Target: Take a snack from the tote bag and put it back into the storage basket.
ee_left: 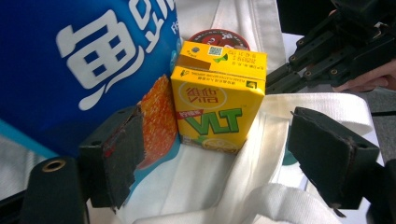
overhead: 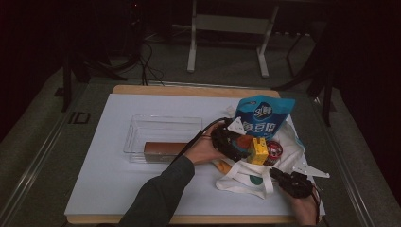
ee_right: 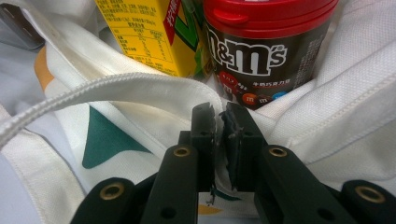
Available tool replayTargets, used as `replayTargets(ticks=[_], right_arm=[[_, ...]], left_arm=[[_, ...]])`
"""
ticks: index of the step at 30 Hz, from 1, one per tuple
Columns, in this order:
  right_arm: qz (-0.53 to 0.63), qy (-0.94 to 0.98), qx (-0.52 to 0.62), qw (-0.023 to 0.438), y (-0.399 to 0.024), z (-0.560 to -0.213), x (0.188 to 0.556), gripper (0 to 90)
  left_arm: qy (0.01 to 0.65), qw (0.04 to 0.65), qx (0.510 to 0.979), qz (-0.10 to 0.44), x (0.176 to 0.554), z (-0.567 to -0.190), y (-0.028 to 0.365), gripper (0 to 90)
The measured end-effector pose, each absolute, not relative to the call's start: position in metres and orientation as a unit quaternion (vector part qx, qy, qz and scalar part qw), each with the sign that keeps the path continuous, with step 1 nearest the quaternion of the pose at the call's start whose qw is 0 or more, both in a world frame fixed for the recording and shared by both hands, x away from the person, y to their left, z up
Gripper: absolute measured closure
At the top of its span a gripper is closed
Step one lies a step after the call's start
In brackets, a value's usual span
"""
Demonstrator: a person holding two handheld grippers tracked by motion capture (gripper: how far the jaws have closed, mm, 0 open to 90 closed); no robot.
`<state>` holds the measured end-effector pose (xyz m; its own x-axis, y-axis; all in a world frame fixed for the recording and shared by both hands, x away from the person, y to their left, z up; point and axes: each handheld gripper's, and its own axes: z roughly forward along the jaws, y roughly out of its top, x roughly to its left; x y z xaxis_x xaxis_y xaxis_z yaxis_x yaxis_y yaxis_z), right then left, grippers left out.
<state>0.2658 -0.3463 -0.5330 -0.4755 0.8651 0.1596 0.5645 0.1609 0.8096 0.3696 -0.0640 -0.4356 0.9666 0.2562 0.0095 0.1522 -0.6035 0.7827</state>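
Right gripper view puts the right gripper point(ee_right: 220, 122) nearest of all: its jaws are pressed together on a fold of the white tote bag point(ee_right: 154, 88) at the rim, most likely to hold the mouth of the bag steady and open while the other hand works inside. Just beyond the jaw tips stands a dark candy tub point(ee_right: 261, 51) with a red lid, its side printed "m&m's" above small coloured sweets. Beside it, to the left of the jaws, is the back of the yellow drink carton point(ee_right: 149, 35), covered in fine print too small to read.

The left gripper point(ee_left: 212, 154) hangs with its jaws wide apart and nothing between the pads. The carton point(ee_left: 217, 105) stands upright just ahead of the gap, inside the bag, so it looks either freshly set down or about to be taken. Its front reads "VLT" in green under red Chinese characters. Off the left jaw leans a blue snack pouch point(ee_left: 70, 56) with large white Chinese lettering.

Farther off in the high view, a clear plastic tray point(overhead: 163, 137) holding a brown box point(overhead: 164, 149) lies well to the left of the bag.
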Motion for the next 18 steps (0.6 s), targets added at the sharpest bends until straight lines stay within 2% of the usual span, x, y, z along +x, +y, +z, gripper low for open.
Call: replayTargets(ticks=[18], right_arm=[[0.434, 0.741, 0.483, 0.172, -0.347, -0.533, 0.266, 82.2]], left_arm=[[0.105, 0.418, 0.901, 0.052, 0.374, -0.444, -0.092, 14.7]])
